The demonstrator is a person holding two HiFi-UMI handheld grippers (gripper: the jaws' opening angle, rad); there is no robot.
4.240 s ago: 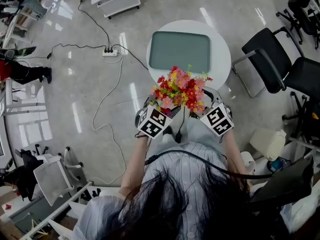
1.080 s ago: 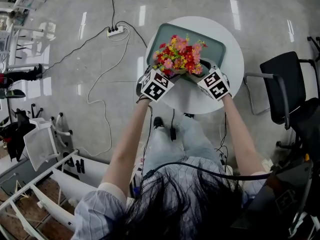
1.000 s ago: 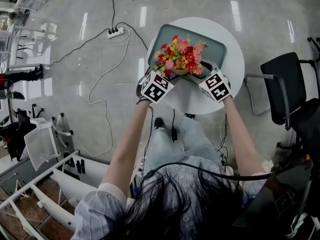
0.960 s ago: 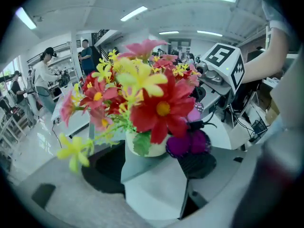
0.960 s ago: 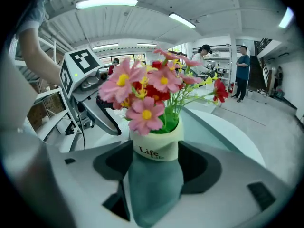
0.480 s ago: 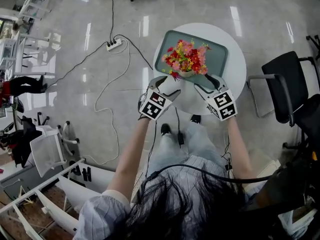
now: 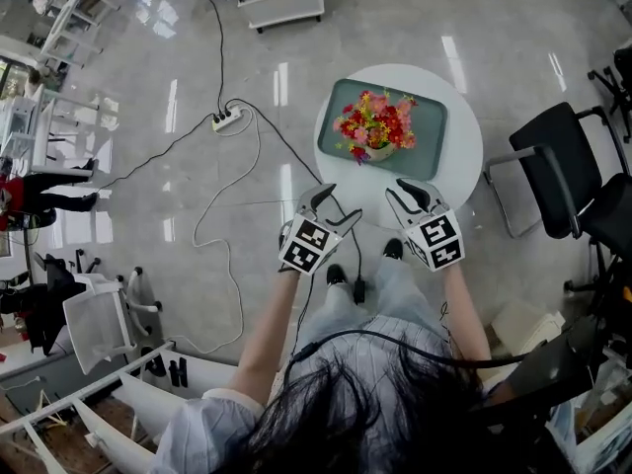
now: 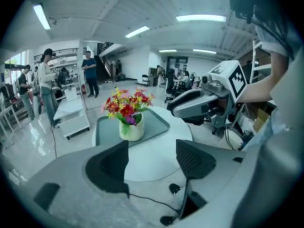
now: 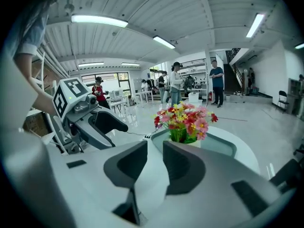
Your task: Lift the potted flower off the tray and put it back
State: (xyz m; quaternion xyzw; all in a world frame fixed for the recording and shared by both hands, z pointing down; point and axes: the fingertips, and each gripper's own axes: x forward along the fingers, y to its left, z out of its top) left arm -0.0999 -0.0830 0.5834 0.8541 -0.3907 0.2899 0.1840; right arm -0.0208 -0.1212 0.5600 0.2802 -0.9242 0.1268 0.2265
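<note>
Potted flower [image 7: 376,129] stood upright on the green tray [image 7: 428,148], in the upper middle of the head view, on the round white bench [image 7: 464,171]. Both claws hung below it in that frame, at the bench's near edge and well apart from the pot. The left claw [image 7: 332,205] was lower left of it, with its jaws wide apart and empty. The right claw [image 7: 401,192] was lower right, its jaws closing to a narrow gap with nothing between them. The pot lay ahead of both and between their lines, about equally near each. Judging by this, the flower was back in place, and any further grasp would need both claws to reach forward and inward.
</note>
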